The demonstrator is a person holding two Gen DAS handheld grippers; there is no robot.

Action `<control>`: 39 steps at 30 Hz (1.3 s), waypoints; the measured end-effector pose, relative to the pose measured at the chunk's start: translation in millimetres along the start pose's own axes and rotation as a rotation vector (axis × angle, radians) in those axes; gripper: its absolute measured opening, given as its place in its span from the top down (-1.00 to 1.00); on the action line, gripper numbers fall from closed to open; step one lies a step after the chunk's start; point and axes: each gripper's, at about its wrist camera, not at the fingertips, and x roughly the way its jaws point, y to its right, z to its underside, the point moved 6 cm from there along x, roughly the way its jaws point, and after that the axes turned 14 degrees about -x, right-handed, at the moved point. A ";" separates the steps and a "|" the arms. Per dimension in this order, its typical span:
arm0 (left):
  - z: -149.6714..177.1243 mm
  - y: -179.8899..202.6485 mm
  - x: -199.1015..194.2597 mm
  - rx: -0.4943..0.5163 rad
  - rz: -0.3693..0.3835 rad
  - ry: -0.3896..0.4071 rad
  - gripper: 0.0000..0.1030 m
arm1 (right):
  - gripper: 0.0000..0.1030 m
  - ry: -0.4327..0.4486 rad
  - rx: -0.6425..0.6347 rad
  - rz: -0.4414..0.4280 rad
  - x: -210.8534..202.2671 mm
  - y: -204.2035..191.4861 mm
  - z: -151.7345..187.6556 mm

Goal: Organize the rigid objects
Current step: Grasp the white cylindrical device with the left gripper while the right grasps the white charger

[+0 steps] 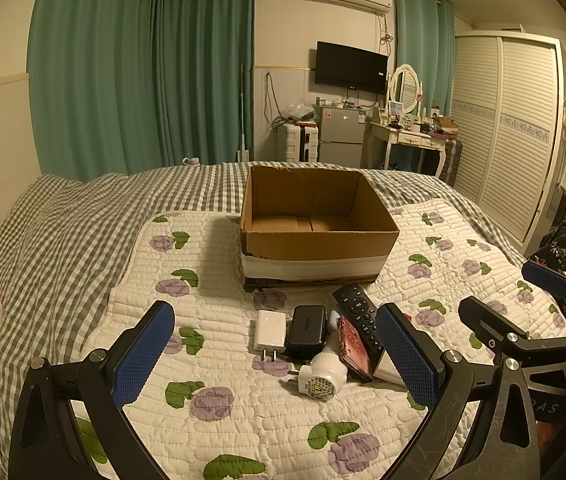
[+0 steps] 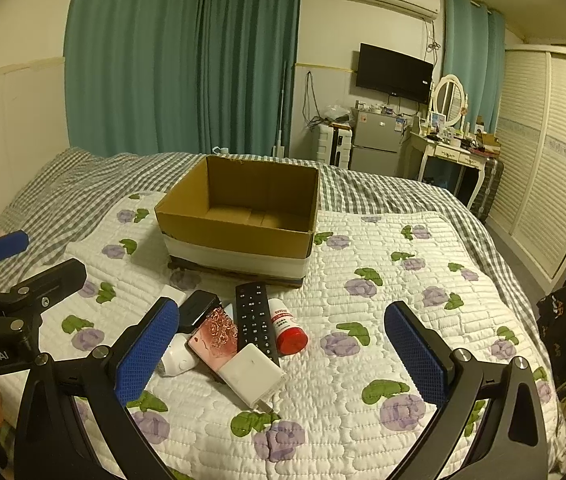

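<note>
Bedroom scene: on a flowered quilt (image 1: 211,280) an empty cardboard box (image 1: 315,236) sits just behind a cluster of chargers (image 1: 269,332), remote (image 2: 255,322) and bottle (image 2: 289,328), apparently gathered for boxing, while left gripper (image 1: 279,354) and right gripper (image 2: 283,348) hover spread wide, grasping nothing.

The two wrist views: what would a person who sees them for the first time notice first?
Most striking is the open cardboard box, standing empty on the flowered quilt in the middle of the bed. Just in front of it lies a tight cluster of small things, among them a black remote, a white charger and a red-capped bottle. Both grippers, left and right, hover open before the cluster.
</note>
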 end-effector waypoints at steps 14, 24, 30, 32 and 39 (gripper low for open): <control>31.7 -14.6 54.0 0.012 -0.062 -0.109 -0.98 | -0.92 -0.203 -0.027 -0.143 78.5 -12.1 44.7; 72.8 -19.0 96.8 0.048 -0.081 -0.256 -0.95 | -0.58 -0.360 -0.123 -0.238 127.9 -45.7 80.5; 88.3 -2.7 109.7 0.065 -0.034 -0.316 -0.94 | -0.35 -0.359 -0.107 -0.216 124.7 -37.3 79.1; 91.3 4.7 115.0 0.059 -0.010 -0.334 -0.93 | -0.35 -0.356 -0.073 -0.189 122.6 -26.8 78.4; 105.3 22.7 131.4 0.086 0.054 -0.398 -0.77 | -0.35 -0.350 -0.013 -0.138 121.4 -1.5 75.4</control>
